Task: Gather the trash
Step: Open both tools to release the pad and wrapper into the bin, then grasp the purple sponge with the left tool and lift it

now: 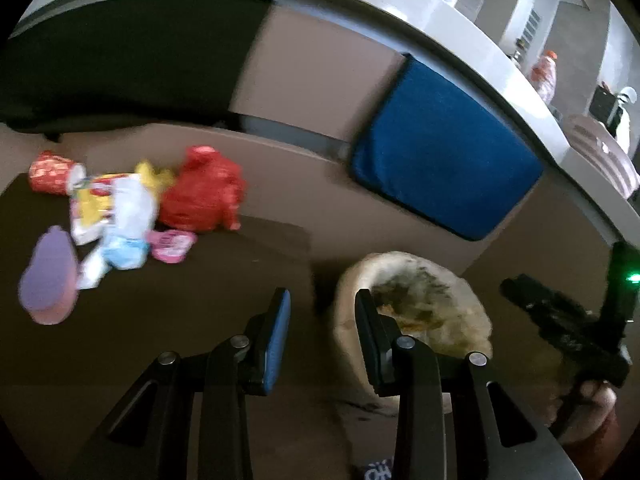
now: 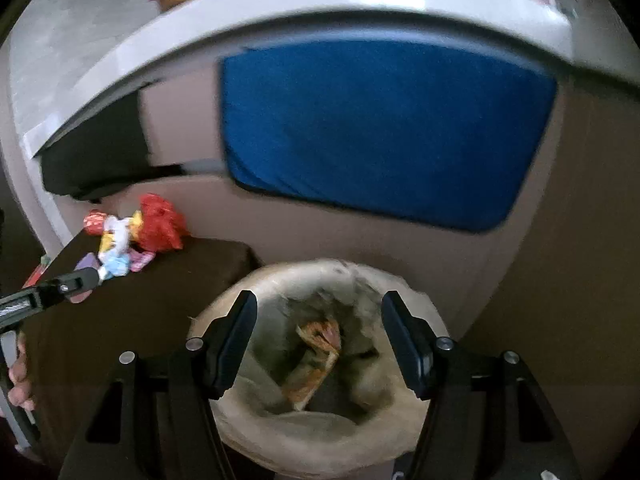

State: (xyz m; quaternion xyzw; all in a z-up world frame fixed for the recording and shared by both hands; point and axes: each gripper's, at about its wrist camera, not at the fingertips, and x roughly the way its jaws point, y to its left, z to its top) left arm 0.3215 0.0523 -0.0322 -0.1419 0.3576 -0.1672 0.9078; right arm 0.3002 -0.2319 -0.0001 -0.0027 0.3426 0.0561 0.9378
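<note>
Inside the pale sack [image 2: 320, 436], low at the near edge of the sofa, an orange wrapper [image 2: 316, 360] lies below the right gripper [image 2: 320, 340], whose jaws stand apart and hold nothing. Farther left, a pile of wrappers [image 1: 132, 216] rests on the dark seat; the left gripper [image 1: 322, 328] is released too, empty. A blue cushion [image 1: 444, 160] leans behind.

The left hand-held gripper [image 1: 322, 320] points downward, its 2 fingers apart with nothing between them. The right hand-held gripper [image 2: 320, 336] also tilts down, jaws wide and empty. A hand [image 2: 18, 380] grips the left handle.
</note>
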